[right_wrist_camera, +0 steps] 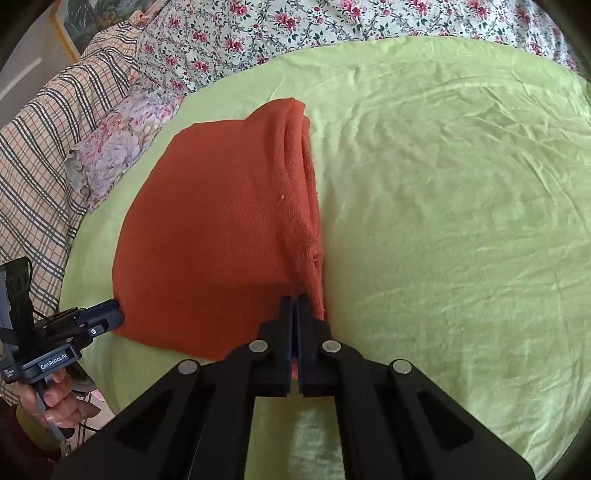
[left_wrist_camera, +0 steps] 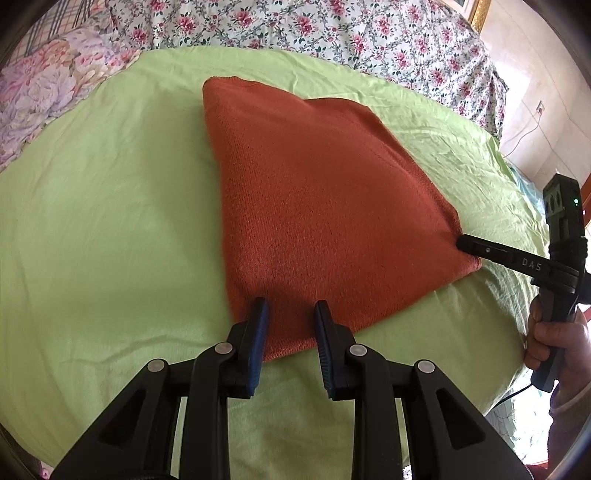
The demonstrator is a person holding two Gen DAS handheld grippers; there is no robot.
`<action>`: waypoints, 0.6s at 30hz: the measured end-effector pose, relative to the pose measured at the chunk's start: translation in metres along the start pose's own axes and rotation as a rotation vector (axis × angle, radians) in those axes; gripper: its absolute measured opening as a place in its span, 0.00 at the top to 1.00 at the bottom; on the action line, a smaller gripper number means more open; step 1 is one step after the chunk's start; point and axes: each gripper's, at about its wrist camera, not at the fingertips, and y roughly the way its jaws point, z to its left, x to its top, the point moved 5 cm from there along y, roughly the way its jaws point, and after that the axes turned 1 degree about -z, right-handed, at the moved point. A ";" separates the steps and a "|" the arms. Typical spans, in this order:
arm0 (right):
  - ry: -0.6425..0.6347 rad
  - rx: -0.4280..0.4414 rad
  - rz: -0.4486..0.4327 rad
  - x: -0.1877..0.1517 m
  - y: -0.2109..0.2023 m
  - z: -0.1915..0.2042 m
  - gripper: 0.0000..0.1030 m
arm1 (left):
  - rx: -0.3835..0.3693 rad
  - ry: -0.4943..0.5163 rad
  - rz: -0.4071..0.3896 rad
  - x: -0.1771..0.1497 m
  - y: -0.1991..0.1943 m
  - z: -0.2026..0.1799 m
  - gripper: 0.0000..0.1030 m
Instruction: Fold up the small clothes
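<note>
- The right gripper point(right_wrist_camera: 294, 301) has its fingers point(right_wrist_camera: 283, 314) pressed together on the near corner of a rust-orange knitted garment point(right_wrist_camera: 207, 236), at the edge where the stacked layers show.
- The left gripper point(left_wrist_camera: 290, 308) has its fingers point(left_wrist_camera: 260, 317) a narrow gap apart, straddling the garment's near hem at the other corner; whether they are pinching cloth or merely resting over it cannot be told from these views (the wool between them lies flat).
- The garment lies already folded into a compact, roughly square packet, its layered side edge running away from the right gripper.
- It rests on a light green sheet point(right_wrist_camera: 443, 184), near the front edge of the bed, with bare sheet well to either side.
- Beyond the sheet lie a floral bedspread point(right_wrist_camera: 332, 22), a flowered pillow point(right_wrist_camera: 118, 147) and a checked blanket point(right_wrist_camera: 44, 147).
- The step in hand appears to be a late one: both near corners are addressed, as if to carry the near edge over to the far edge for another halving, or to square and shift the packet.
- The next move likely calls for the left fingers to close firmly on all layers, then for both grippers to lift together and level, so the thick, soft knit does not slip, sag in the middle or spill its inner layers.
</note>
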 end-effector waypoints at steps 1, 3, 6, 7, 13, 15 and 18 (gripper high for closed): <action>0.007 0.000 -0.001 -0.001 -0.003 -0.002 0.98 | 0.000 -0.003 0.002 -0.001 -0.001 0.000 0.75; 0.014 -0.005 -0.001 -0.003 -0.007 -0.004 0.98 | 0.001 -0.012 0.010 -0.002 -0.004 0.001 0.74; 0.023 -0.037 0.003 -0.005 -0.017 -0.006 0.84 | -0.010 -0.039 0.026 -0.005 -0.012 0.001 0.68; 0.039 -0.039 0.003 -0.008 -0.026 -0.009 0.79 | -0.012 -0.048 0.029 -0.007 -0.016 0.002 0.67; 0.047 -0.015 -0.016 -0.019 -0.050 -0.011 0.72 | 0.011 -0.057 0.059 -0.025 -0.032 0.000 0.61; 0.054 -0.014 -0.011 -0.024 -0.054 -0.012 0.72 | 0.007 -0.062 0.066 -0.030 -0.037 0.000 0.58; 0.066 -0.005 0.001 -0.032 -0.058 -0.013 0.72 | 0.011 -0.066 0.068 -0.032 -0.044 -0.001 0.52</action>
